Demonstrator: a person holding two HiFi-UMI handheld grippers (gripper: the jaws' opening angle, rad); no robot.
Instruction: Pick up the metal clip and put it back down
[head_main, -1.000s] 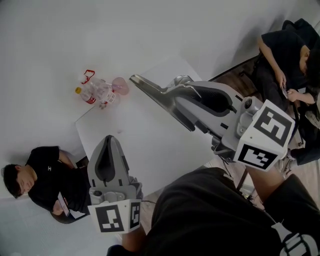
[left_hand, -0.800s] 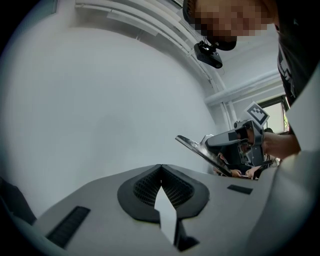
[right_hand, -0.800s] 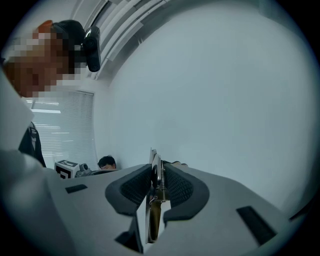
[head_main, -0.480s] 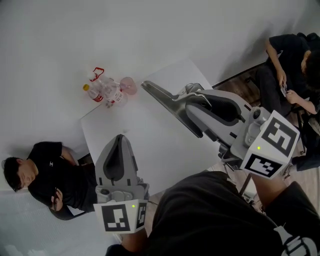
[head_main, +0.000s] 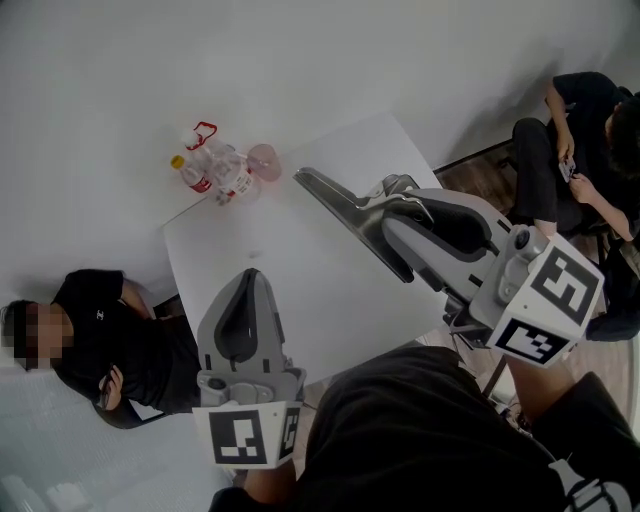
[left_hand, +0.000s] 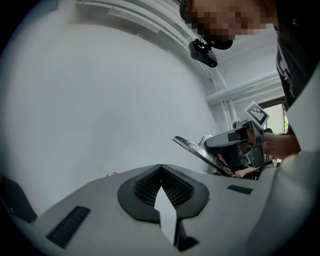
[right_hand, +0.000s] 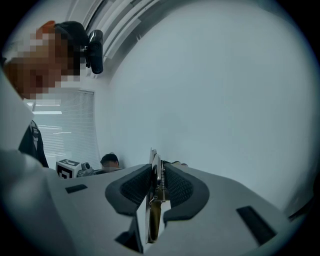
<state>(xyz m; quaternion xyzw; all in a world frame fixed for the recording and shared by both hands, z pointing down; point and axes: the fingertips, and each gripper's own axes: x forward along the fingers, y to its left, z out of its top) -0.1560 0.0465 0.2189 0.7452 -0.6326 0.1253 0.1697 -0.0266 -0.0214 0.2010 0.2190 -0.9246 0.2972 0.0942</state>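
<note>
While the right gripper (head_main: 396, 226) clamps the metal clip (head_main: 331, 196), lower it level onto the table (head_main: 300, 295) before loosening (left gripper (head_main: 249, 274) sits closed, empty).

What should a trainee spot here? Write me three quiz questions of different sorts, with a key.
1. True or false: the left gripper holds the metal clip.
2. What stands at the far corner of the white table? A) bottles B) a bowl C) a book
3. Fill in: the right gripper is shut on the ____.

Key: 1 false, its jaws are together with nothing between them; 2 A; 3 metal clip.
</note>
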